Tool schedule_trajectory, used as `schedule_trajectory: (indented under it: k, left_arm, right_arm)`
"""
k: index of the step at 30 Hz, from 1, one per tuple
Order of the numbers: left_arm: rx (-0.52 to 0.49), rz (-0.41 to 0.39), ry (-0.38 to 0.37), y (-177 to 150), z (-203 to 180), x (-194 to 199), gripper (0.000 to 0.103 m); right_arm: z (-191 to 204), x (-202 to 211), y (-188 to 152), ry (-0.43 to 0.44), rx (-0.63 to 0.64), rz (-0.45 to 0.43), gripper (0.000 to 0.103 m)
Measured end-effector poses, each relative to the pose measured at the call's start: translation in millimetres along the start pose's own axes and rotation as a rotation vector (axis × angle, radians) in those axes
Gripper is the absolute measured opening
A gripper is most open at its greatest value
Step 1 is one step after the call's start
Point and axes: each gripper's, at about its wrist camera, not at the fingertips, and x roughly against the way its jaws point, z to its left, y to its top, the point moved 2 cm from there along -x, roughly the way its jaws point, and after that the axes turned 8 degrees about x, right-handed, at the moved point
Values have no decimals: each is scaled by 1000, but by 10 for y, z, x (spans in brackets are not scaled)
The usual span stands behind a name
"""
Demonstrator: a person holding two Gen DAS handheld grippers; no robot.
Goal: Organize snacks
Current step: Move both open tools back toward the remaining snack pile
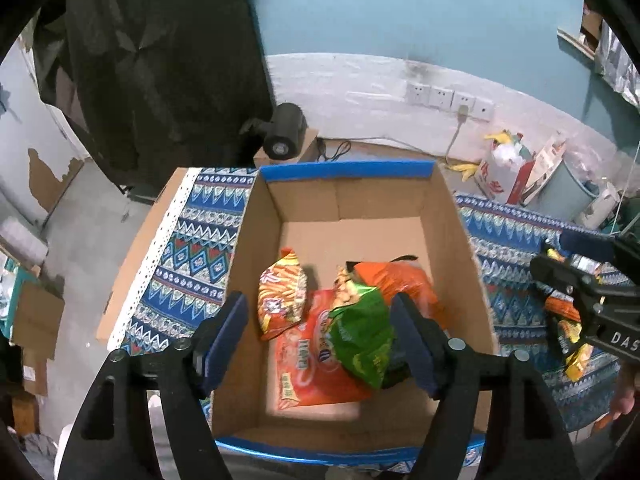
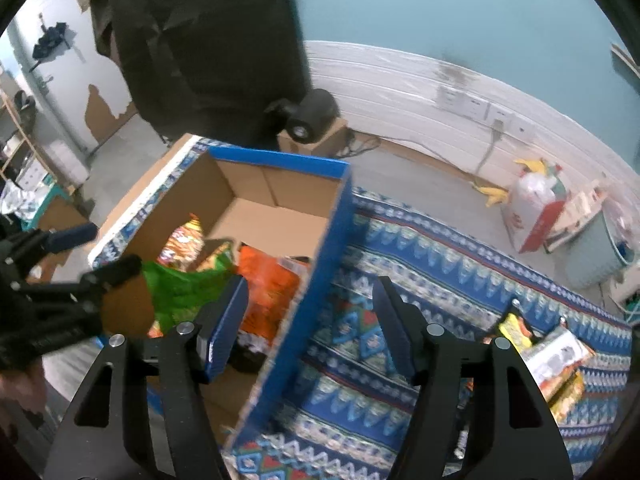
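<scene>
An open cardboard box (image 1: 356, 196) with blue rims sits on a patterned blue cloth (image 1: 192, 240). Inside lie a green snack bag (image 1: 360, 332), an orange-red flat pack (image 1: 304, 364), a yellow-red fries bag (image 1: 280, 296) and an orange bag (image 1: 400, 280). My left gripper (image 1: 320, 340) is open and empty above the box, its jaws either side of the green bag. My right gripper (image 2: 312, 320) is open and empty, straddling the box's right wall (image 2: 316, 264). Loose snack packs (image 2: 548, 352) lie on the cloth at the right; they also show in the left wrist view (image 1: 572, 344).
A black lamp-like device (image 1: 282, 130) sits on a small carton behind the box. A white and red bag (image 2: 532, 204) and a grey bin (image 2: 600, 248) stand at the back right by the wall sockets (image 1: 448, 98). Cartons stand on the floor at the left (image 1: 36, 320).
</scene>
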Motion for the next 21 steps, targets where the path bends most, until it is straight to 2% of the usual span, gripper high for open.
schedule_trajectory:
  k: [8, 21]
  left_arm:
    - [2, 15, -88, 27, -314, 39, 77]
    - [-150, 27, -149, -143, -1139, 94, 77]
  right_arm:
    - [-351, 216, -240, -57, -40, 5, 66]
    - [-1027, 520, -749, -142, -124, 29, 67]
